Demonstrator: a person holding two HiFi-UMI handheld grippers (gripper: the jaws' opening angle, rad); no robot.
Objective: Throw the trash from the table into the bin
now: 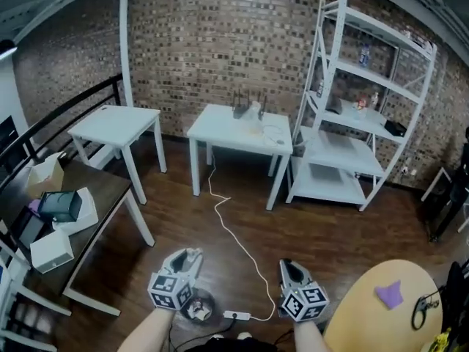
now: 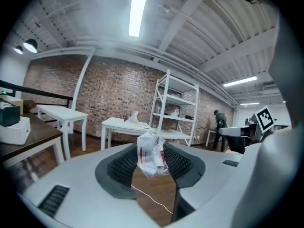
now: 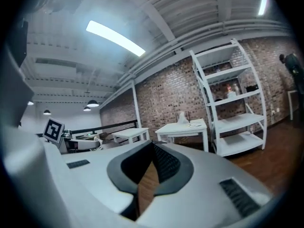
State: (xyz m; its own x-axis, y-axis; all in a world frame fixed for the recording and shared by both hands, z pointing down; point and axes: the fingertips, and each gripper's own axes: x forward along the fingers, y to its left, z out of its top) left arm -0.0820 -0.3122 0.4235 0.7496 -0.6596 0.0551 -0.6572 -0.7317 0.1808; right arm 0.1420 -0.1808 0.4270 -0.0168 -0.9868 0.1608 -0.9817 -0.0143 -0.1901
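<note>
One crumpled clear wrapper point(image 2: 150, 156) (red print, too blurred to be read) is pinched between the part-closed jaws of the left gripper point(image 1: 189, 258), off the table and above the wood floor. The right gripper point(image 3: 153, 145) is closed on nothing. A small round bin point(image 1: 199, 308) is seen just below the left gripper. A bare white table point(image 1: 116, 125), a second white table point(image 1: 236, 132) and one white shelf unit point(image 1: 344, 152) are ranged along the brick wall.
</note>
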